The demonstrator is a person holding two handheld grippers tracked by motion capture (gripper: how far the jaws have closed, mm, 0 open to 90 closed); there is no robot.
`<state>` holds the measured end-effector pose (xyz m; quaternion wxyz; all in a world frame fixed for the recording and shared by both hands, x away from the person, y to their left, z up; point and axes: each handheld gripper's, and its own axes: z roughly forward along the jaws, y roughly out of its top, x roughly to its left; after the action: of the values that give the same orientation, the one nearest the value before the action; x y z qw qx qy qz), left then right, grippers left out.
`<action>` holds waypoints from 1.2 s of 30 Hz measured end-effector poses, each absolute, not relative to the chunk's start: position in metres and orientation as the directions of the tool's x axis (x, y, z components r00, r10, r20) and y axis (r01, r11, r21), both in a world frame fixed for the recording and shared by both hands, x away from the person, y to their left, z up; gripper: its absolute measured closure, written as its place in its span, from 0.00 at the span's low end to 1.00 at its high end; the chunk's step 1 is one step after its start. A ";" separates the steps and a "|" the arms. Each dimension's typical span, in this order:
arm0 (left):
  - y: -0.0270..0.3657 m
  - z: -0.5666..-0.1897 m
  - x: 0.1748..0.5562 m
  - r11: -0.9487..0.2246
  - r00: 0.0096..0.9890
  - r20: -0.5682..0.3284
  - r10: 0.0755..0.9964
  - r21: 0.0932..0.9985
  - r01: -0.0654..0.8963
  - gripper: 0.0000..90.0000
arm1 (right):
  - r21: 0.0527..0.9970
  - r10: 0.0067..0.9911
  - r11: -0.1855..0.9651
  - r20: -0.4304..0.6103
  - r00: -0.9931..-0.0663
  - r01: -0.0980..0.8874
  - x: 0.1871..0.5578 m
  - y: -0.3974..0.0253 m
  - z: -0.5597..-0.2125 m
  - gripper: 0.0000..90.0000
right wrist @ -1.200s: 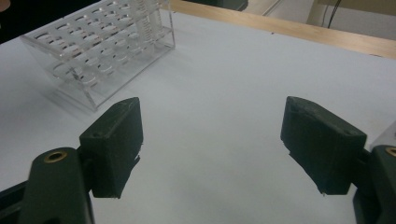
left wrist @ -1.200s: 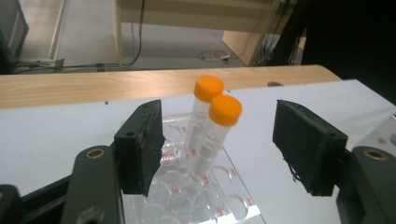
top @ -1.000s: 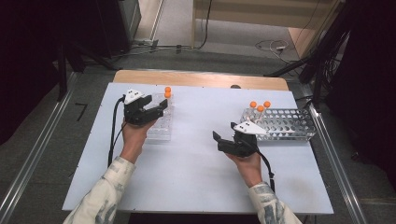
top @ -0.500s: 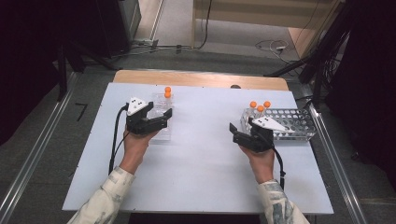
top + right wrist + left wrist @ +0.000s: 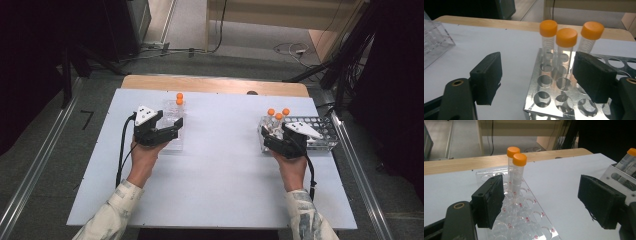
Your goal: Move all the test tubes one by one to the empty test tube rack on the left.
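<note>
- Standing upright in the clear rack (image 5: 524, 220), just ahead of the left hand-held gripper (image 5: 157, 131): two orange-capped tubes (image 5: 517, 173), long axes vertical, caps up, one right behind the other.
- Seen in the left gripper view between the two black jaws, nearer the left jaw, at the far end of the rack.
- Left hand-held gripper (image 5: 544, 205) gaping wide, holding nothing; left jaw hanging over the clear rack's holes, right jaw out over the bare white desk (image 5: 556, 177). Contact between jaw and rack: cannot tell.
- Rising from the metal rack (image 5: 554, 100), directly ahead of the right hand-held gripper (image 5: 536, 77): three orange-capped tubes (image 5: 565, 47), roughly vertical with caps up, the right-hand one leaning slightly to the right.
- Clustered at the rack's far corner, beyond the jaw tips; two of them between the jaws, the third behind the upper edge of the right jaw.
- Right hand-held gripper (image 5: 276, 135) also spread wide and empty; right jaw over the metal rack's top plate, left jaw beside the rack over the desk, apart from the tubes.
- In the high view, both hand-held grippers held from below by hands (image 5: 145, 157), each pointing away from the person at its own rack, the two racks well apart across the desk.
- Metal rack's corner and one capped tube also visible past the right jaw of the left hand-held gripper.
</note>
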<state>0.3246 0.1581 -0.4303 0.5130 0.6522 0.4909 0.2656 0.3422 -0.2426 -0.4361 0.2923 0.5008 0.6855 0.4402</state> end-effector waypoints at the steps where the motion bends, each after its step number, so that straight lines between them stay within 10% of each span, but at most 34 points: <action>1: 0.158 -0.430 0.325 0.008 0.376 -0.157 0.913 0.930 0.368 0.24 | 0.895 0.946 0.099 0.050 -0.319 0.435 0.344 -0.244 -0.437 0.25; 36: 0.161 -0.428 0.322 0.022 0.387 -0.176 0.905 0.928 0.371 0.24 | 0.871 0.965 0.171 -0.056 -0.254 0.460 0.380 -0.249 -0.457 0.75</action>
<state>0.3222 0.1610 -0.4285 0.5197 0.6506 0.4906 0.2569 0.3804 -0.2494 -0.4566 0.3277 0.5152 0.6916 0.3859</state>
